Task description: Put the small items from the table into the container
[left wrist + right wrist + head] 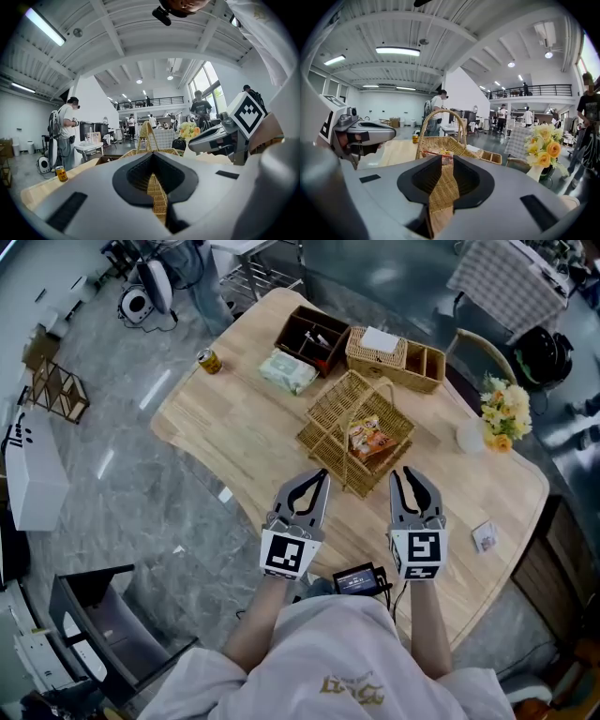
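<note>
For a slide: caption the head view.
Left gripper and right gripper face a square wicker basket holding an orange snack packet on a wooden table.

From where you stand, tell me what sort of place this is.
Probably a big open workshop or lab hall, not a home: bare white roof beams with strip lights, a railed mezzanine, and other people standing about.
</note>
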Motion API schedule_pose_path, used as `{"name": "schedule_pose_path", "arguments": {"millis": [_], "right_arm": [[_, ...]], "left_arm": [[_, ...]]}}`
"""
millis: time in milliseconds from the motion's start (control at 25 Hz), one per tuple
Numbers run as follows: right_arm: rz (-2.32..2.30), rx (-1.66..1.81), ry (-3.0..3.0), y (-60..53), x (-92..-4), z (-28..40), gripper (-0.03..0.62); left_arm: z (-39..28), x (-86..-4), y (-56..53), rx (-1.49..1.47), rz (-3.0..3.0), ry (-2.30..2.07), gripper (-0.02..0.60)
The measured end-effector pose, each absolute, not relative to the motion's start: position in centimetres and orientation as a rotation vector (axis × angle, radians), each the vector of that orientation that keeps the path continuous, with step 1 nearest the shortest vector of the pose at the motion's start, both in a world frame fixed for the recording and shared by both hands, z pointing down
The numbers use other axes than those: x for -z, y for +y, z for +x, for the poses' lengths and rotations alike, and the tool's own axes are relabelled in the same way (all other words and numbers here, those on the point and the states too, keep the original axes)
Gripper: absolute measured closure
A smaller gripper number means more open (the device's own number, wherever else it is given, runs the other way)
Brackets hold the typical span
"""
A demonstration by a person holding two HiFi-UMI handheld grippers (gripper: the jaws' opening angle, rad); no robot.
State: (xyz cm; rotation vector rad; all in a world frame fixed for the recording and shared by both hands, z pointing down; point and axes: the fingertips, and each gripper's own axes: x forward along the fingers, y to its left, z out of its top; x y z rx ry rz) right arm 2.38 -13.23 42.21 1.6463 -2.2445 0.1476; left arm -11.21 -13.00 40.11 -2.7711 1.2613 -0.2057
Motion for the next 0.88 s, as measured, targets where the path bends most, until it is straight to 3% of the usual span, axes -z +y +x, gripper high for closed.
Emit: {"name": "schedule_pose_path", "arguments": {"millis": [880], "right_arm": [[1.996, -0.047, -2.114, -2.8, -36.5, 8.9, 0.571]], "left_arm": [[-6.9, -32.7, -7.7, -0.013, -2.856, 1.146, 0.577]]}}
